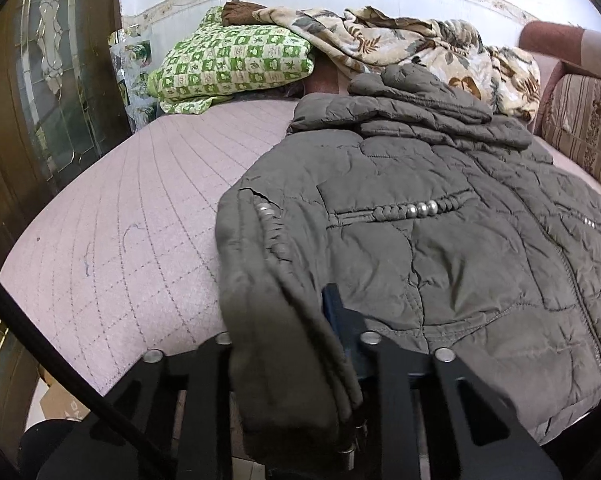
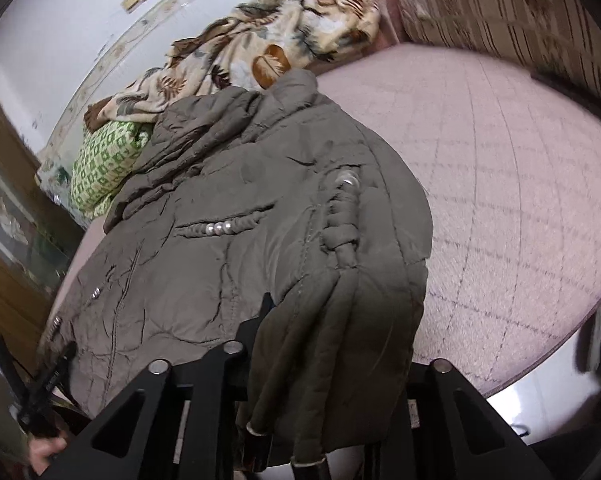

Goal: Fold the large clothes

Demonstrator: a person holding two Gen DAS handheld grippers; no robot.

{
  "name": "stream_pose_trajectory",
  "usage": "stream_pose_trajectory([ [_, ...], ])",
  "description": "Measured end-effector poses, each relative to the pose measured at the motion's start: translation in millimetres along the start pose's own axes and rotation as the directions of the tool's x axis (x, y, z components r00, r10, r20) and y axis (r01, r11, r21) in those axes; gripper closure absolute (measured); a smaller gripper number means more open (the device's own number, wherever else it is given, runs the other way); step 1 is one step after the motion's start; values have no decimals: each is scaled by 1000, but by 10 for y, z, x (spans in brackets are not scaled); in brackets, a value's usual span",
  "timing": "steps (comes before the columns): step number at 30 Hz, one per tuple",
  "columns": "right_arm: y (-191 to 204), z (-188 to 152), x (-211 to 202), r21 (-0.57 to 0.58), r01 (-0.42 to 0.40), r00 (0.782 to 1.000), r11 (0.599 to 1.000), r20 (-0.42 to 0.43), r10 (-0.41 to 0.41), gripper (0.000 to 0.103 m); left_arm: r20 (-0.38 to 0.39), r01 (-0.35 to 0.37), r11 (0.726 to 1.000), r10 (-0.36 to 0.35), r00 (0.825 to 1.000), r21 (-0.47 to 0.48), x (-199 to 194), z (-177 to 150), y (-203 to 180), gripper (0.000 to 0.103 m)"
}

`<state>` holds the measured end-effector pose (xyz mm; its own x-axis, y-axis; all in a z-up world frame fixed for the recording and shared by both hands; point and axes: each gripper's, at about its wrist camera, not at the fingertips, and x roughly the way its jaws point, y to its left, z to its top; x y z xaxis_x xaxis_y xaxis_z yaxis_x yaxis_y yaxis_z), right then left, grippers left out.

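At the bed's near edge, left gripper (image 1: 300, 344) and right gripper (image 2: 324, 360) are each pinching a jacket (image 1: 440, 220) sleeve; likely next: folding both sleeves inward across the back.

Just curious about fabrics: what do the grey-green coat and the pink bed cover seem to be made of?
The quilted coat looks like padded synthetic cloth, matte and crinkled between stitched panels, though the fibre is uncertain. The pink bed cover looks like soft, stitched matte fabric with grid seams.
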<state>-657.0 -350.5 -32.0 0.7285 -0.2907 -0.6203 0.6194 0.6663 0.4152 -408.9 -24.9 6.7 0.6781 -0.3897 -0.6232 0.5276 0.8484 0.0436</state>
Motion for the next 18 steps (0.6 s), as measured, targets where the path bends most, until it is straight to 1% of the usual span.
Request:
stream_pose_trajectory([
  [2,33,-4,-34,-14,4,1000,1000,17,-4,82,10,11,1000,-11,1000,-10,-23,11,21,84],
  [6,26,9,-83,-7,-3,1000,1000,26,3,83,35,11,1000,-11,999,1,-78,19,8,86],
  [11,40,23,-185,1,-15,999,1000,45,15,83,50,21,1000,-21,999,-1,-147,46,24,86],
  [18,76,56,-340,-3,-56,995,998,84,56,84,76,36,999,-36,996,1,-233,105,35,86],
])
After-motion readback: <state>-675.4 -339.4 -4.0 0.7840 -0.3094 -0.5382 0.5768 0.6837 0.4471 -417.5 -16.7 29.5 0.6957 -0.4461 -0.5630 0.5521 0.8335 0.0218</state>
